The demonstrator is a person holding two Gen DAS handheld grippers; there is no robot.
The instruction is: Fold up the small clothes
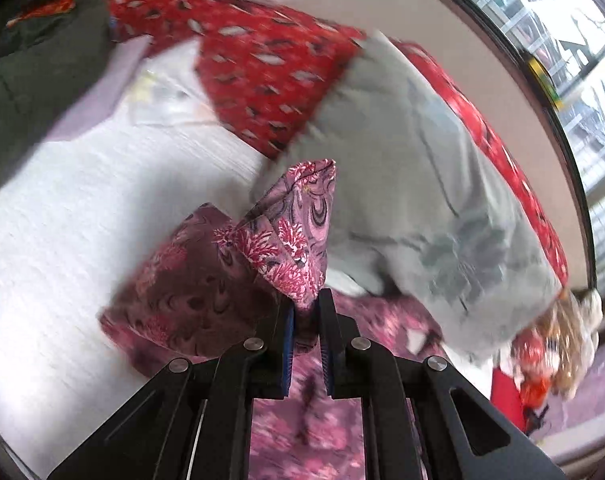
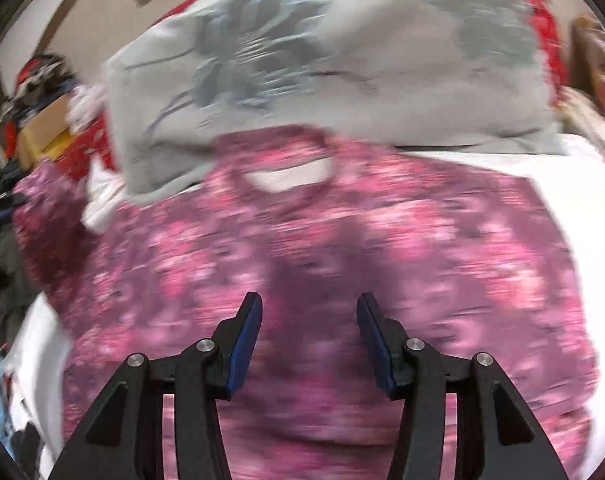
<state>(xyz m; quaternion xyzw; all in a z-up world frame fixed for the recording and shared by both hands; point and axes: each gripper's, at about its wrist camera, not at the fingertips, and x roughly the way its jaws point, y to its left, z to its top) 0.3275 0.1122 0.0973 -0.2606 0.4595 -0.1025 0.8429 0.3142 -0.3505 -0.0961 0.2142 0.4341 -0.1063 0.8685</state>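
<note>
A: The left gripper [image 1: 305,304] has its jaws nearly together, pinching a corner of the pink top [image 1: 290,236]. The cloth stands up in a peak from the pads. The right gripper [image 2: 309,312] is spread wide and grips nothing; it hangs over the middle of the same top.

B: And where does the top lie?

A: It lies spread on the white sheet [image 1: 82,208], neck hole [image 2: 290,178] toward the far side in the right view. In the left view one part looks already turned over, showing a duller side.

B: So which step is that?

A: It looks like a fold in progress: the left gripper seems to be carrying an edge or sleeve across the body. Both views are blurred, so which edge it holds cannot be told.

B: What does the next move call for?

A: Probably laying the held corner flat on the body and letting go, with the right gripper pressing the cloth or taking the opposite edge.

B: Anything in the way?

A: A grey pillow [image 2: 342,60] lies over the far edge of the top near the collar, touching it. A red printed cloth [image 1: 262,64] sits behind that, and dark clothes [image 1: 30,80] lie well off to the side. The pillow could snag a fold toward the neck.
</note>
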